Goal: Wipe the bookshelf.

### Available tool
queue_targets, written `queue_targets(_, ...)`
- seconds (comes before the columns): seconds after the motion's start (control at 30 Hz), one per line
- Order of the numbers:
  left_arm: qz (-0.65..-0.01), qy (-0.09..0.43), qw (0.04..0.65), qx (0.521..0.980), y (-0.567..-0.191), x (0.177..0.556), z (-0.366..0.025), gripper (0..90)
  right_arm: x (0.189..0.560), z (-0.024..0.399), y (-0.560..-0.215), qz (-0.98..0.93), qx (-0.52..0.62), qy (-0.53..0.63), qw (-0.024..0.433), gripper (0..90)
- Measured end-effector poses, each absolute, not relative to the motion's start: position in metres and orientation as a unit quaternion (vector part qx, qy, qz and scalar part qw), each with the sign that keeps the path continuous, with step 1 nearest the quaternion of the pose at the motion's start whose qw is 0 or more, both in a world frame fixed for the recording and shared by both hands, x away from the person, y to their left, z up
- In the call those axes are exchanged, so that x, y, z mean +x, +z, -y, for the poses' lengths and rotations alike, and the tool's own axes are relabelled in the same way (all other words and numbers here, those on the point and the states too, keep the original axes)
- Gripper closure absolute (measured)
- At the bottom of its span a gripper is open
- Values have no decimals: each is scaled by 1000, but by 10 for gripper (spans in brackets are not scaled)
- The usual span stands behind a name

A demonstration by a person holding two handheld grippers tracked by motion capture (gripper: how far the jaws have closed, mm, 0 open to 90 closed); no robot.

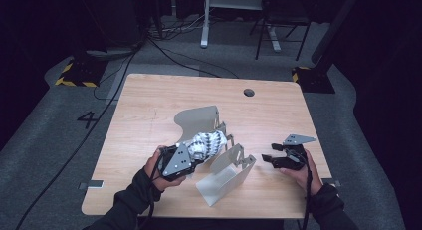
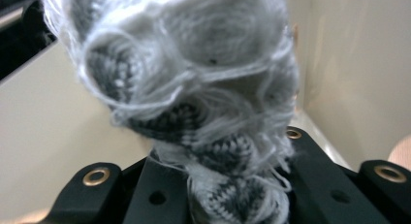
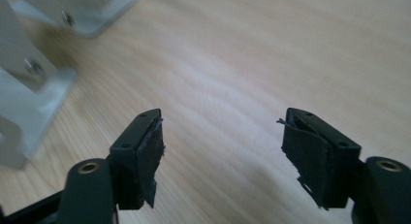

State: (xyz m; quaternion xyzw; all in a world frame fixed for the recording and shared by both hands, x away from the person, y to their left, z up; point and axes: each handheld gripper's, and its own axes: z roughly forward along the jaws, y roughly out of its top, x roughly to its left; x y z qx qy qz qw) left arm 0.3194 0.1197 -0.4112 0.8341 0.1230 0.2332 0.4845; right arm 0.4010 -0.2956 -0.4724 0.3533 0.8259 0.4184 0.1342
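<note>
Clamping the left hand-held gripper (image 1: pixel 196 158) on the soft, light knit sock (image 1: pixel 208 143) bunched it; right hand-held gripper (image 1: pixel 268 159) stood apart, empty.

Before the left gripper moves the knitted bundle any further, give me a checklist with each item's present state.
1. Left gripper clamped on the grey and white knitted bundle: ok; in the left gripper view the jaws pinch its lower end.
2. Bundle well seated: not ok; most of it hangs past the jaws, with loose threads pulled out.
3. Bundle clear of the metal stand: cannot tell; they overlap in the high view.
4. Right gripper free: ok; its jaws stand apart with nothing between them.
5. Bare table ahead of the right gripper: ok.
</note>
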Motion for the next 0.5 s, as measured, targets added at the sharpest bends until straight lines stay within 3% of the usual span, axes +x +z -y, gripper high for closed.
queue_targets(0.5, -185, 187, 393, 881, -459, 317, -162, 733, 376, 263, -385, -812, 298, 477, 158, 512)
